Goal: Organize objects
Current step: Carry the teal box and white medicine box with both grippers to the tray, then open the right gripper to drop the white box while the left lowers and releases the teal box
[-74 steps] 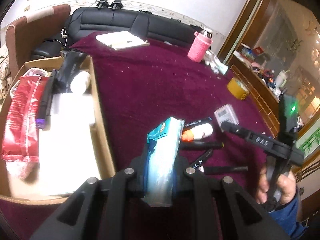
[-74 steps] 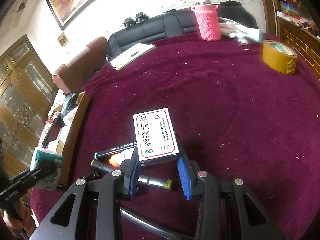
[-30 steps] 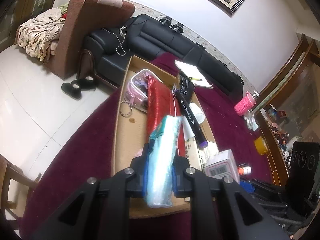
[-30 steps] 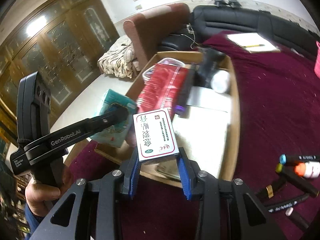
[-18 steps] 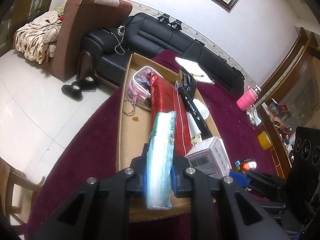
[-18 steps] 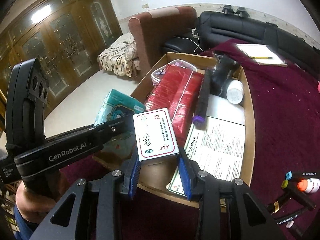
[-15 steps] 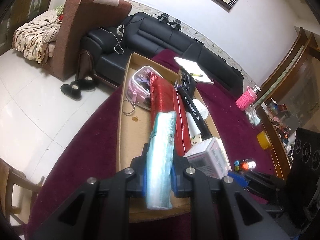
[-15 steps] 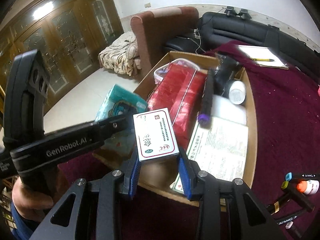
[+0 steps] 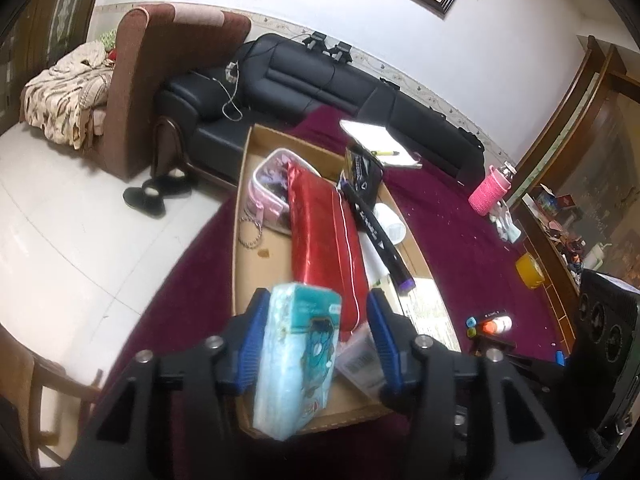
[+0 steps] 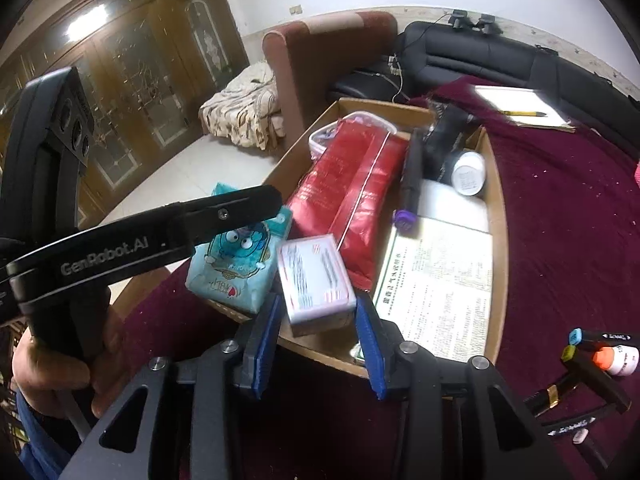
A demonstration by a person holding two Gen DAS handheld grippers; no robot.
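Both my tongs over near end of cardboard box [image 10: 498, 216] on maroon tabletop [image 10: 568, 224]. Left tongs [image 9: 316, 336] just been opening, jaws spread, tissue pack [image 9: 298, 356] loose between them, tilted, touching left pad only. Right tongs [image 10: 316, 328] also just been opening; small white box [image 10: 316, 280] between blue pads, gaps both sides, blurred. Red bag [image 10: 352, 184] and black marker [image 10: 412, 176] inside box.

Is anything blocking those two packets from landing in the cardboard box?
Nothing visible does. The blue tissue pack and the small white box sit over the cardboard box at its near corner, beside the red pouch, with both hand-held grippers' jaws just opening.
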